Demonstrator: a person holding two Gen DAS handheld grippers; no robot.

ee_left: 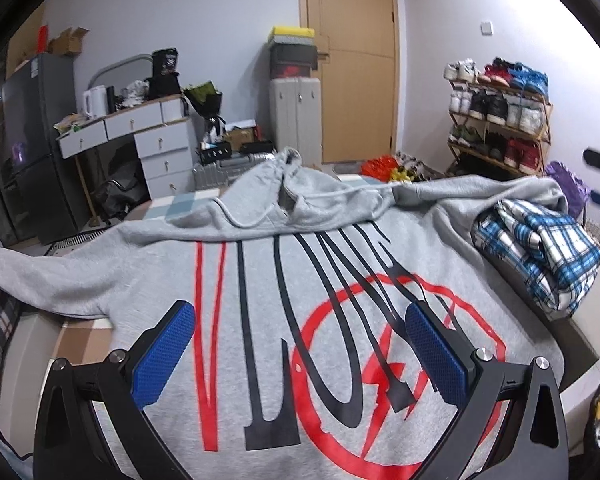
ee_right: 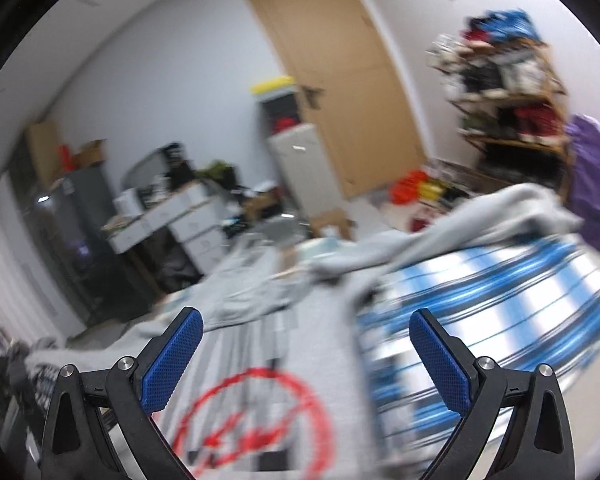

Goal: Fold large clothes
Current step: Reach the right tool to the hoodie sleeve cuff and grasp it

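My left gripper (ee_left: 300,344) and right gripper (ee_right: 306,354) both hung released, blue pads spread, over the grey fleece hoodie (ee_left: 260,280) lying flat on the bed. Its red-and-black lettering wasn't clearly legible. A folded blue plaid shirt (ee_left: 540,248) rested on its right sleeve.

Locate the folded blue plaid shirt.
In the left wrist view the folded blue plaid shirt lies at the right, on the grey hoodie's sleeve, below the shoe rack.
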